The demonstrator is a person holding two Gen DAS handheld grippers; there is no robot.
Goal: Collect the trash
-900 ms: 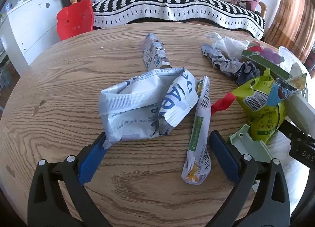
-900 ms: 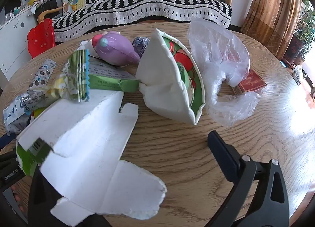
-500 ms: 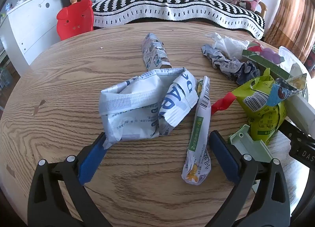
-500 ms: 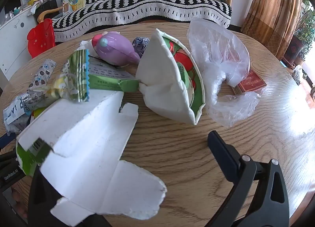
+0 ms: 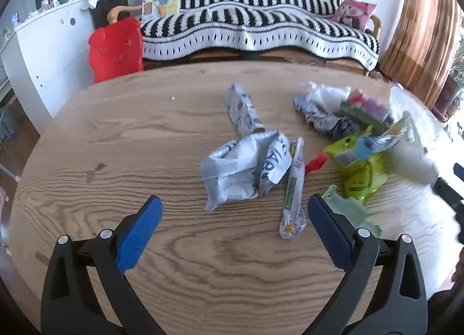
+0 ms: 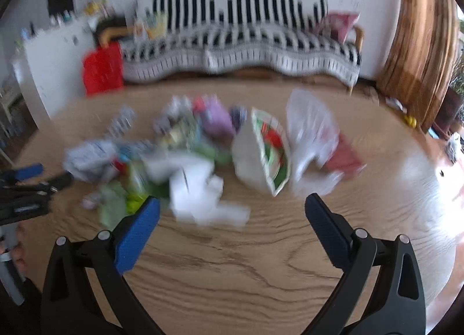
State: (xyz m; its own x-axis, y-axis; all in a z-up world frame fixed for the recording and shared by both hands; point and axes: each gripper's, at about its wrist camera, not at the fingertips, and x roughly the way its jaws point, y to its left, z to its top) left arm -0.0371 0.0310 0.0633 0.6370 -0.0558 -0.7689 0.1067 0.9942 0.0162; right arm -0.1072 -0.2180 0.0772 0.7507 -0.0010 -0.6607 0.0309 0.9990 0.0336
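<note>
Trash lies in a loose pile on the round wooden table (image 5: 145, 137). A crumpled grey-white bag (image 5: 246, 169), a thin green-white wrapper (image 5: 293, 189) and a lime-green packet (image 5: 359, 169) lie ahead of my left gripper (image 5: 233, 207), which is open, empty and raised back from them. My right gripper (image 6: 232, 207) is open and empty above the table; its view is blurred. White torn cardboard (image 6: 200, 189) lies between its fingers' line, with a white paper bowl (image 6: 261, 158) and a clear plastic bag (image 6: 313, 137) beyond.
A striped sofa (image 5: 255, 33) and a red plastic chair (image 5: 116, 47) stand beyond the table's far edge. A white cabinet (image 5: 46, 44) is at the left. A red booklet (image 6: 345, 158) lies right of the plastic bag. The left gripper shows at the right view's left edge (image 6: 26, 187).
Both grippers have pulled back and risen from the pile. The white cardboard no longer sits against the right gripper's left finger; it lies on the table. The right view is motion-blurred.
</note>
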